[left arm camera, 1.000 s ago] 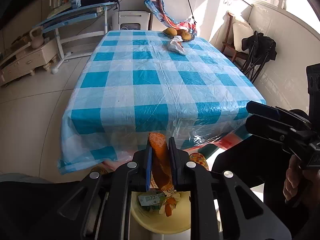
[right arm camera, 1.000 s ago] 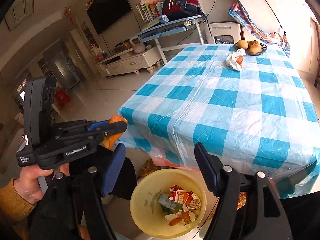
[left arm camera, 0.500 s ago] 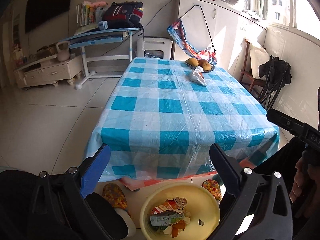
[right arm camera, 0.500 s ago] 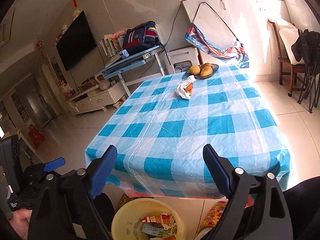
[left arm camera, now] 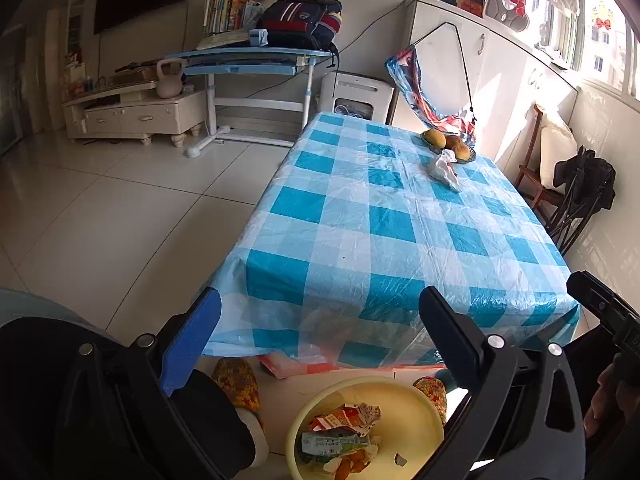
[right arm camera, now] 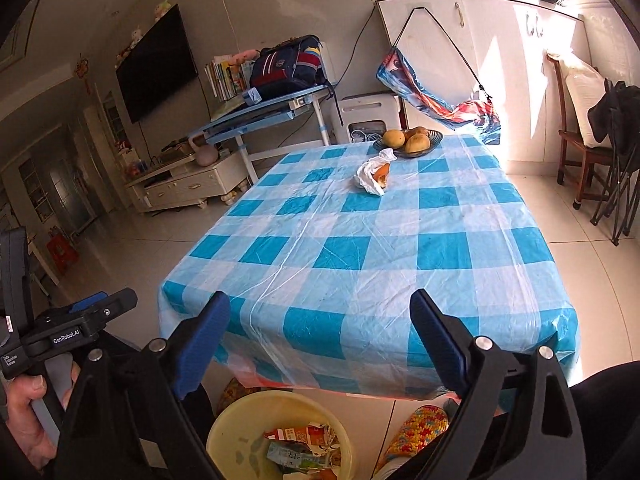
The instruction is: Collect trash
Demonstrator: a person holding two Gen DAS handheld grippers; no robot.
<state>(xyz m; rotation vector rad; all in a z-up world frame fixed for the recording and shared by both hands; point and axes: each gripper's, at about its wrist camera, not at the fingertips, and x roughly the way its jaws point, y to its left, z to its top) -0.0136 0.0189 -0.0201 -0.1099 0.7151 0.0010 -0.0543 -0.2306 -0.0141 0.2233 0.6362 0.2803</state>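
Released from the left gripper (left arm camera: 316, 320), the orange peel that was clamped between its fingers a second ago is gone from them; both fingers now stand wide apart with nothing between. Both cameras have also tilted up since then, so more of the room shows beyond the table.

Right gripper (right arm camera: 320, 320) has its fingers spread wide as well, holding nothing, as it did a second ago. Each gripper hangs over the near edge of the table, above a yellow bin (left arm camera: 424, 404) on the floor. Inside the bin lie a crumpled red and white carton (left arm camera: 346, 418), a green and white wrapper (left arm camera: 328, 442) and orange scraps at the bottom. In the right wrist view the same bin (right arm camera: 232, 428) sits low between the fingers.

A blue and white checked tablecloth (left arm camera: 380, 232) under clear plastic covers the table. At its far end, well apart from both grippers, a crumpled white bag (right arm camera: 374, 174) with something orange inside lies just beside a dark dish of yellow fruit (right arm camera: 408, 140). The bag has not moved. From the left wrist the bag (left arm camera: 444, 168) appears near the dish too.

The person's slippered feet (left arm camera: 236, 384) show by the bin.
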